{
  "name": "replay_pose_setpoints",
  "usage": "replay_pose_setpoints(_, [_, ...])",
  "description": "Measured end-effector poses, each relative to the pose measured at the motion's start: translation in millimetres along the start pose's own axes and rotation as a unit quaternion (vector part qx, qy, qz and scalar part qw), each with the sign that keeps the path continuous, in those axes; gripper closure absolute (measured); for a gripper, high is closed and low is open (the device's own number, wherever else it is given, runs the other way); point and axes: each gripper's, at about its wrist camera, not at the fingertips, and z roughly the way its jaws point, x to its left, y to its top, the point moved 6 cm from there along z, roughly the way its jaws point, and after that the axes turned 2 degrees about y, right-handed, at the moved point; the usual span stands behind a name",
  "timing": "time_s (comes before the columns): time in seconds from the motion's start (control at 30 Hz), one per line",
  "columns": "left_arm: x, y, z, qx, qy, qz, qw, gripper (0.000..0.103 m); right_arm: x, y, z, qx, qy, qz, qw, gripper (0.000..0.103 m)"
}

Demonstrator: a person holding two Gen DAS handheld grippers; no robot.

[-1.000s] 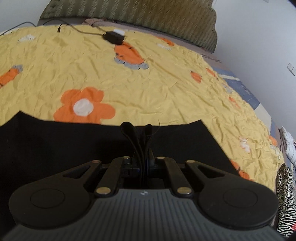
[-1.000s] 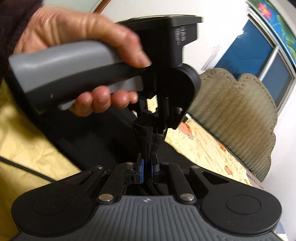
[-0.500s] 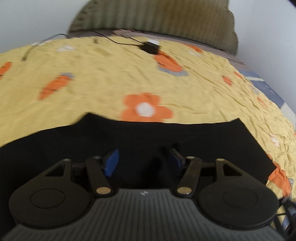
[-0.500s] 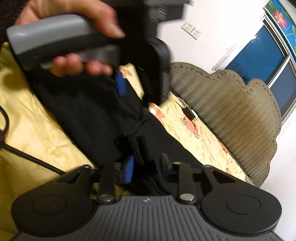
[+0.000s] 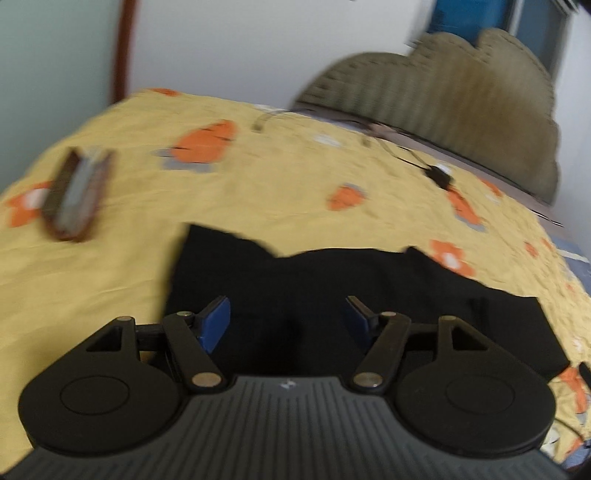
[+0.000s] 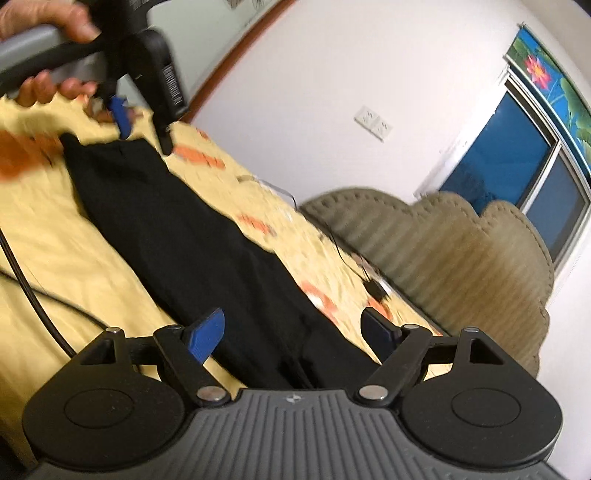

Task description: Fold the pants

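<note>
Black pants (image 5: pixel 332 288) lie flat in a long folded strip on the yellow flowered bedspread (image 5: pixel 258 192). My left gripper (image 5: pixel 288 314) hovers over one end of the strip, jaws opening, blue pads apart with nothing pinched. In the right wrist view the pants (image 6: pixel 192 236) run from near the camera to the far left. My right gripper (image 6: pixel 293 328) stands above the near end, jaws opening, free of the cloth. The left gripper (image 6: pixel 142 136), held by a hand (image 6: pixel 44 22), appears there at the far end.
A padded olive headboard (image 5: pixel 461 92) backs the bed. A black charger with its cord (image 5: pixel 437 175) lies near it. A dark flat case (image 5: pixel 77 192) rests at the bed's left. A black cable (image 6: pixel 33 295) crosses the sheet. Window (image 6: pixel 517 177) at right.
Both grippers let go of the bunched pants and opened. The left one swung away to the far end of the strip; the pants now lie flat.
</note>
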Motion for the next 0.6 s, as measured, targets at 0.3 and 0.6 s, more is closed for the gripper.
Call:
replay_pose_setpoints(0.3, [63,-1,-36,-0.035,0.087,-0.023,0.9953,0.027,28,56,-13,-0.064,0.056,0.004,0.996,0.021])
replay_pose_setpoints(0.6, [97,14,34,0.024,0.052,-0.058,0.9967,0.023,107,99,3,-0.112,0.087,-0.098,0.985,0.022])
